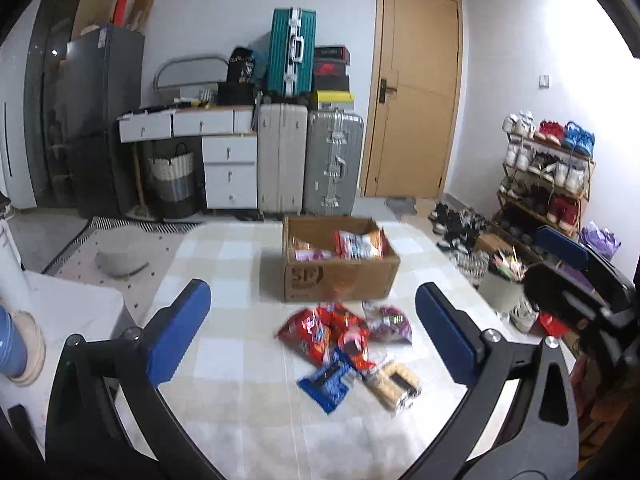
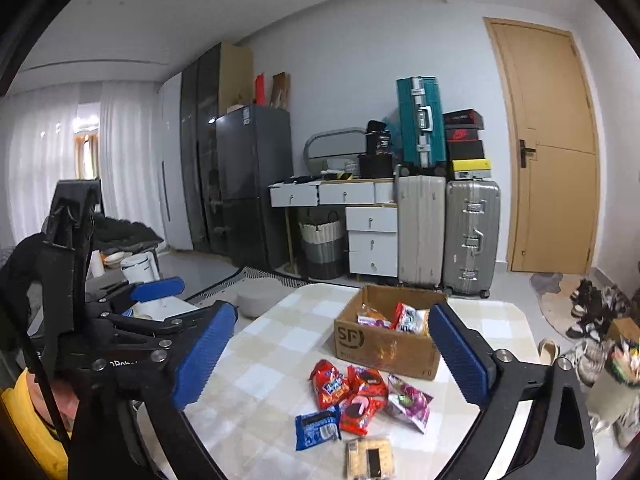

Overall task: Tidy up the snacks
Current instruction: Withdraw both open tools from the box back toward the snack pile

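A cardboard box (image 1: 340, 276) stands on the checked table (image 1: 224, 264) and holds a few snack packs (image 1: 358, 244). In front of it lie loose snacks: red packs (image 1: 320, 332), a purple pack (image 1: 390, 322), a blue pack (image 1: 328, 384) and a beige cracker pack (image 1: 394, 386). My left gripper (image 1: 312, 336) is open and empty above the pile. My right gripper (image 2: 332, 364) is open and empty, above the same snacks (image 2: 352, 400) and near the box (image 2: 384, 340). The left gripper also shows in the right wrist view (image 2: 160, 300), at the left.
Suitcases (image 1: 308, 160), a drawer unit (image 1: 228, 168) and a door (image 1: 416, 92) stand behind the table. A shoe rack (image 1: 548, 176) and shoes on the floor are to the right. A grey bowl (image 1: 118, 256) sits on the rug at left.
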Tool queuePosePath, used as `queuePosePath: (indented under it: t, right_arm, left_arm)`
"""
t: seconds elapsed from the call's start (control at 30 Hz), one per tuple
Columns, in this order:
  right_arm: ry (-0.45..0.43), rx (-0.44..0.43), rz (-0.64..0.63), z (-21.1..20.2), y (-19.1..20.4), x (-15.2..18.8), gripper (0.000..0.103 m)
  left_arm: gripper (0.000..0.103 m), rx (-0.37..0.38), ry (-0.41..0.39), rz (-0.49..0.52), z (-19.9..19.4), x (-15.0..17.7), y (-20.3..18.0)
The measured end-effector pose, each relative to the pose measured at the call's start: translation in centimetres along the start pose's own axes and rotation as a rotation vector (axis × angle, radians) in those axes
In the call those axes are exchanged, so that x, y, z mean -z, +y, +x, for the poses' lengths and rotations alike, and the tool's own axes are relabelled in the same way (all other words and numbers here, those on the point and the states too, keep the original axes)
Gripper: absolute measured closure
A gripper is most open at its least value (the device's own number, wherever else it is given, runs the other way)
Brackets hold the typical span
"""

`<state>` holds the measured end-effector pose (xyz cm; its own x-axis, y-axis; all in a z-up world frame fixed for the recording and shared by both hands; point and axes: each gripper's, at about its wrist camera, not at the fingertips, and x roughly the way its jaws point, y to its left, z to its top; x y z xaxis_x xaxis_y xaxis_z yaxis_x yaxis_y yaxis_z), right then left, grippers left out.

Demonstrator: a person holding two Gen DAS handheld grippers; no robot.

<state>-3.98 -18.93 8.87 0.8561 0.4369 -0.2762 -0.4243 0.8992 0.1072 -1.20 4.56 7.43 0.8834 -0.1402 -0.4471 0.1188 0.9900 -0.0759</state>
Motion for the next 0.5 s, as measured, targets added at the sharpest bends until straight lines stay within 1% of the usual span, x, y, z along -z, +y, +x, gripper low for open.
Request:
queuePosePath:
  t: [0.03,0.07,0.13,0.2,0.27,0.4,0.5]
  right_arm:
    - [0.0,-0.007,0.018,0.0,-0.3,0.6,0.003]
    - [-0.001,-0.006,0.032,0.0,-0.7,1.3,0.003]
    - [0.007,0.008,0.027,-0.1,-0.7,2.7,0.003]
    - [0.03,0.009,0.028,0.3,-0.8,3.9,0.003]
    - [0.048,0.002,0.067,0.8,-1.5,5.2,0.003]
    - [0.081,0.005,0.126,1.9,-3.0,6.6,0.003]
    - [0.112,0.013,0.161,2.9,-4.0,7.4,0.003]
  left_arm:
    - [0.001,-0.012,0.011,0.001,0.0,0.9,0.0]
    - [0.001,-0.012,0.018,0.006,1.0,1.4,-0.3]
    - [0.001,-0.002,0.047,0.019,1.8,2.8,-0.4]
    - [0.001,0.006,0.067,0.016,3.1,3.7,-0.5]
    - [0.001,0.01,0.091,0.002,4.1,4.7,-0.4]
    - [0.001,0.015,0.144,-0.015,6.7,5.7,0.0]
    - [0.001,0.013,0.162,-0.022,8.7,5.9,0.3]
